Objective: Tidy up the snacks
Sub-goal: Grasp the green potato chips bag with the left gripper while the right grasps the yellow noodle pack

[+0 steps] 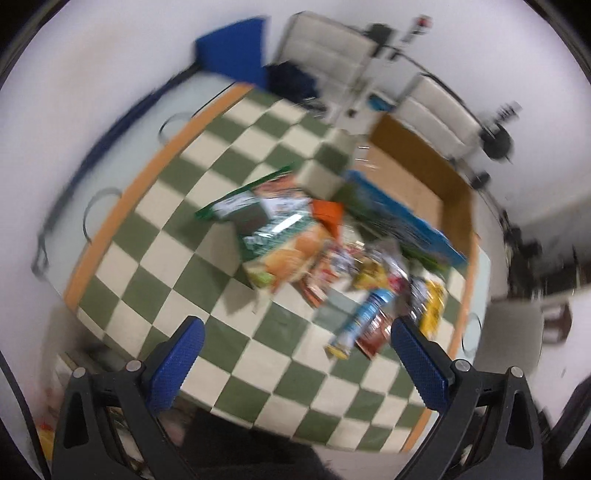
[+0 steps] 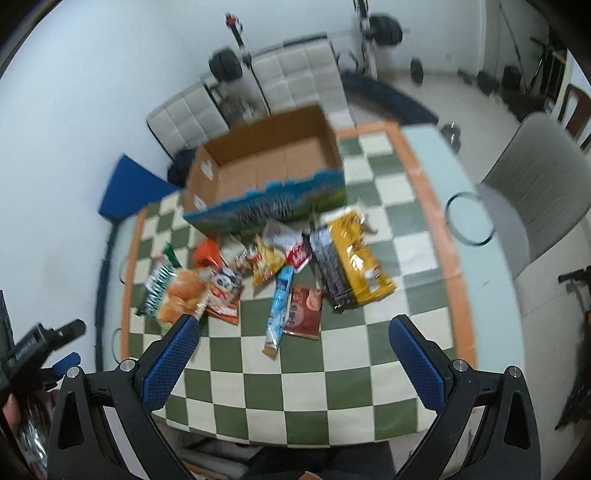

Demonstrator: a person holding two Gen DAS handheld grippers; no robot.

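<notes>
A pile of snack packets lies on the green-and-cream checkered table (image 2: 332,398), in front of an open cardboard box (image 2: 266,166) with a blue printed front; the box also shows in the left wrist view (image 1: 417,184). The pile holds a large yellow bag (image 2: 356,258), a light blue tube packet (image 2: 279,302), a dark red packet (image 2: 304,308), a bread-picture bag (image 2: 181,295) and a green-striped bag (image 1: 273,225). My right gripper (image 2: 293,332) is open and empty above the table's near part. My left gripper (image 1: 295,332) is open and empty, short of the pile.
Cream padded chairs (image 2: 295,74) stand behind the table by the wall, and a grey chair (image 2: 535,184) stands at the right. A blue cushion (image 2: 129,192) lies at the far left corner. Weights and exercise gear (image 2: 384,29) are on the floor beyond.
</notes>
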